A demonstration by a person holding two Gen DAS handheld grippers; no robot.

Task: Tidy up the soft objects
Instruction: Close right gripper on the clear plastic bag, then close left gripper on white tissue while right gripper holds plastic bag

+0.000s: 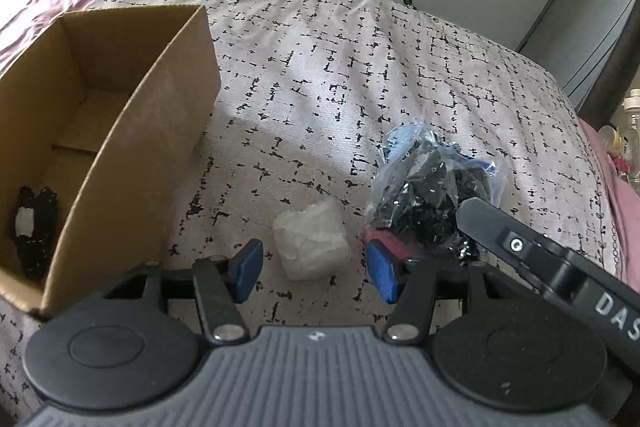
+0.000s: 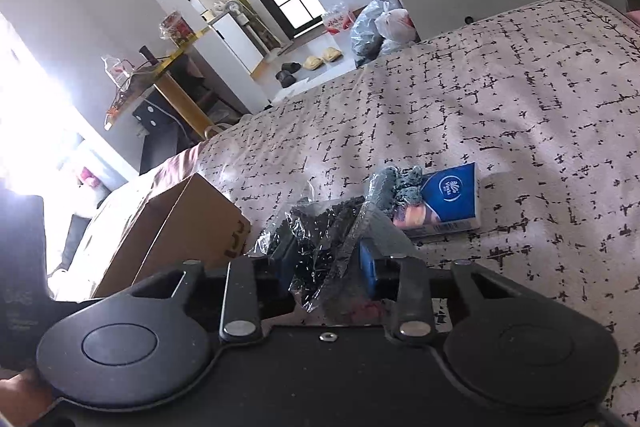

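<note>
Right gripper jaws clench the plastic bag (black contents); left gripper jaws released.

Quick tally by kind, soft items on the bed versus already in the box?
On the bed:
Clear bag of black fabric, in the right gripper: 1
White wad, at the left gripper: 1
Blue tissue pack: 1
Grey knit item: 1
In the cardboard box:
Black item: 1
Total: 5

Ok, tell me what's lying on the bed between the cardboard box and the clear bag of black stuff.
In the left wrist view, a crumpled white wad lies on the bedspread between the cardboard box and the clear bag; the open left gripper hovers at it.
</note>
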